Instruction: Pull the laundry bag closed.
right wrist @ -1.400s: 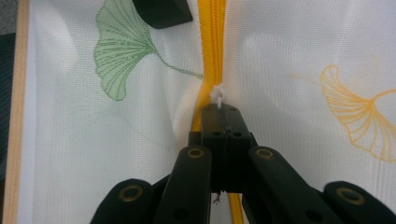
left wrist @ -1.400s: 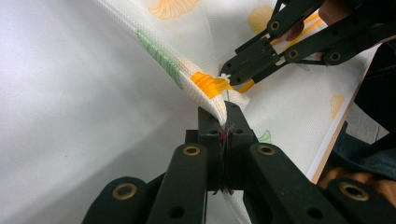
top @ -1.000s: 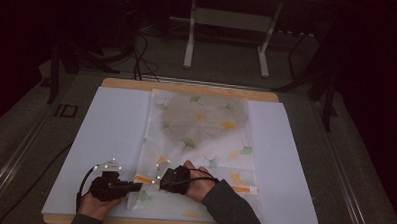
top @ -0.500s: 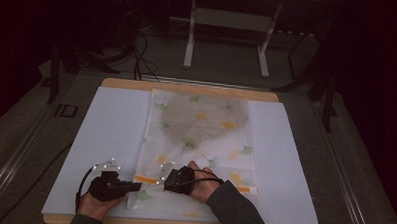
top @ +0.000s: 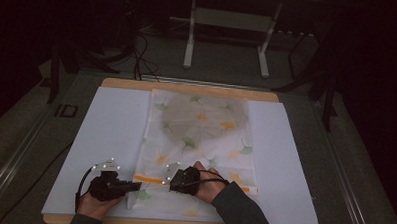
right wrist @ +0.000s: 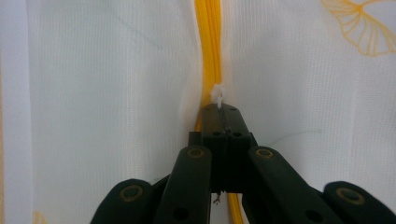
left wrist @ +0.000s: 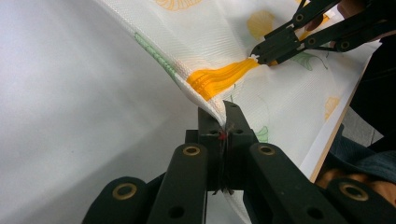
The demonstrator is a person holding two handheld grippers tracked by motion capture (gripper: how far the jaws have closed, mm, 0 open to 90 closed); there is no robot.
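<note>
A white mesh cloth (top: pixel 201 132) printed with green and orange leaves lies flat on a white sheet (top: pixel 105 139). An orange band (top: pixel 149 180) runs across the cloth's near end. My left gripper (top: pixel 133 186) is shut on the cloth's near left edge (left wrist: pixel 223 116), just below the orange band (left wrist: pixel 219 79), and lifts it into a fold. My right gripper (top: pixel 170 180) is shut on a small white tuft on the orange band (right wrist: pixel 210 56), its tips (right wrist: pixel 222 112) pinched together. In the left gripper view the right gripper (left wrist: pixel 256 51) nips the band farther along.
The white sheet covers a wooden tabletop (top: pixel 187 86), whose edge shows at the back and front. A metal stand (top: pixel 227 23) and cables (top: pixel 138 55) are on the floor behind. A small dark object (top: pixel 66 110) lies off the table's left side.
My right hand has edged slightly to the right along the orange band. The left hand has kept still, and both grips are unchanged.
</note>
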